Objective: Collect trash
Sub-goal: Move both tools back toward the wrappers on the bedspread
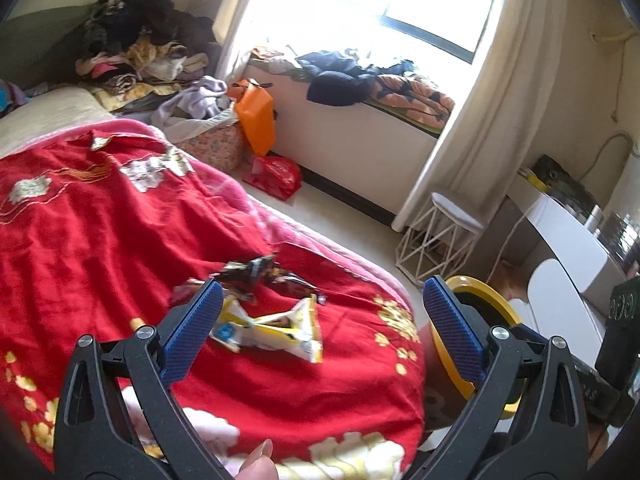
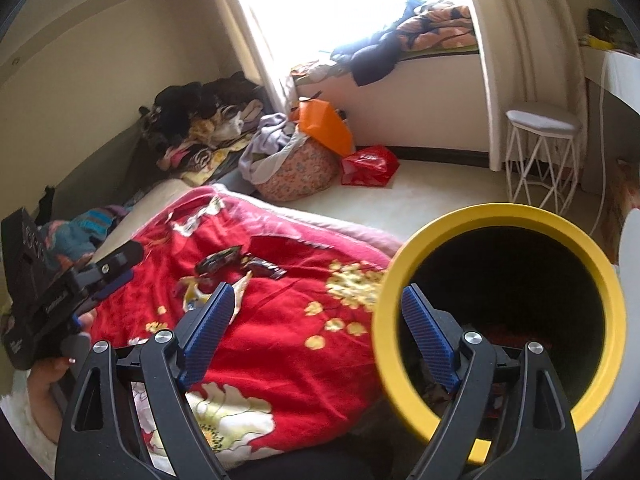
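A yellow-and-white snack wrapper (image 1: 276,330) and a dark crumpled wrapper (image 1: 260,272) lie on the red flowered blanket (image 1: 100,240). My left gripper (image 1: 324,300) is open and empty, just above the yellow wrapper. A yellow-rimmed black bin (image 2: 504,216) stands beside the bed at the right; its rim shows in the left wrist view (image 1: 486,290). My right gripper (image 2: 316,300) is open and empty, one finger over the bin's mouth. The dark wrappers (image 2: 224,262) and the left gripper (image 2: 108,272) also show in the right wrist view.
A floral bag of clothes (image 2: 296,172), an orange bag (image 2: 324,120) and a red plastic bag (image 2: 370,164) sit on the floor past the bed. A white wire stool (image 2: 540,152) stands by the curtain. Clothes pile at the bed's head (image 1: 132,48).
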The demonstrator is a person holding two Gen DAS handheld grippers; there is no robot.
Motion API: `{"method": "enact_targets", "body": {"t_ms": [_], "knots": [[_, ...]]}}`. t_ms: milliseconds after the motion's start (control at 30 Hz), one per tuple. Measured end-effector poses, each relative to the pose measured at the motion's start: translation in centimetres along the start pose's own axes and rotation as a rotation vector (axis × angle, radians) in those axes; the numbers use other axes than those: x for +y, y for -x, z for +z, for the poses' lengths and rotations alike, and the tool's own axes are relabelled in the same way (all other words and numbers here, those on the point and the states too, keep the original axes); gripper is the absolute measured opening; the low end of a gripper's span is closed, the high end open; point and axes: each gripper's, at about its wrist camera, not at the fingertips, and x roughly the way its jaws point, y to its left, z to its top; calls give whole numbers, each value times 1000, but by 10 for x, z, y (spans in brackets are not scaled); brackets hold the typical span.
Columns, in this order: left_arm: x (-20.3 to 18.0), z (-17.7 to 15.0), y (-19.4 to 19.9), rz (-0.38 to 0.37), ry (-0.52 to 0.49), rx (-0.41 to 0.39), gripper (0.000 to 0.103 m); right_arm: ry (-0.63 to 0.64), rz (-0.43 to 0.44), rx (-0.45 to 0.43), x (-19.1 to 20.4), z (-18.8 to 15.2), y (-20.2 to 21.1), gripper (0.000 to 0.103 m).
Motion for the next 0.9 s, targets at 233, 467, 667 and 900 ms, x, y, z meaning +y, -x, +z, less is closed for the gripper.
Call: {"method": "enact_targets", "body": {"t_ms": [233, 467, 667, 900], "knots": [[35, 6, 4, 58, 51, -14, 92, 39, 45, 32, 24, 0, -21, 83], [65, 6, 4, 134, 85, -10, 92, 68, 98, 81, 50, -2, -49, 83], [84, 0, -3, 151, 130, 29, 84, 88, 120, 139, 68, -7, -80, 83], [98, -9, -20, 137, 174, 92, 59, 69, 137, 194, 70, -13, -106, 82]]}}
